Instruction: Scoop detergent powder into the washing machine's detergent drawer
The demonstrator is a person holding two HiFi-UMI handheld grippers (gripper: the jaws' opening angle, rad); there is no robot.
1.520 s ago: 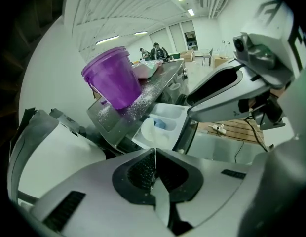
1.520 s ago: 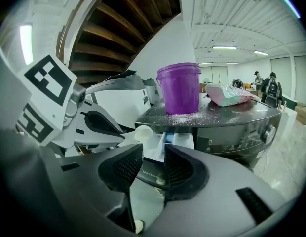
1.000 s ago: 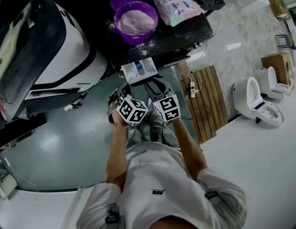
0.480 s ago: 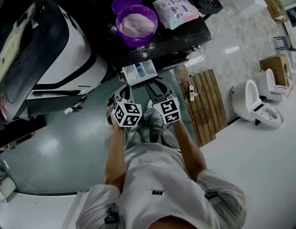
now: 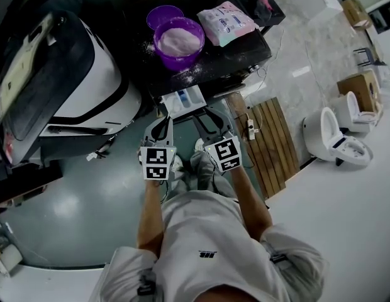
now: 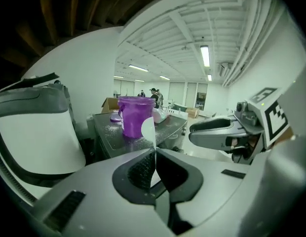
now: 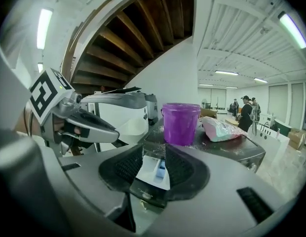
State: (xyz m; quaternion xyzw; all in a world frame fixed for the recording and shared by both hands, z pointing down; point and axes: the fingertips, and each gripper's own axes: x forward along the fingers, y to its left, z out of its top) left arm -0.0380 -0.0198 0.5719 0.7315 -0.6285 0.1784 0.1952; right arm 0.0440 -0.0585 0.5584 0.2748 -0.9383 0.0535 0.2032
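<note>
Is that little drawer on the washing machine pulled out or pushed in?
Pulled out: the drawer juts from the machine, its compartments showing from above.

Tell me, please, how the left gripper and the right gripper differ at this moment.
The left gripper is shut on a thin white scoop; the right gripper stands open and empty. The left gripper looks at the purple tub, the right gripper at the open detergent drawer. Both point forward, side by side.

A clear gap runs from the left tool (image 5: pixel 161 126), clamped on a scoop (image 6: pixel 148 128), and the right tool (image 5: pixel 206 117) to the pulled-out drawer (image 5: pixel 184 97), which is open from above. A purple bucket (image 5: pixel 178 43) and a detergent bag (image 5: pixel 228 22) crowd the bench (image 5: pixel 242 50) behind. A white machine (image 5: pixel 75 87) walls the left.
</note>
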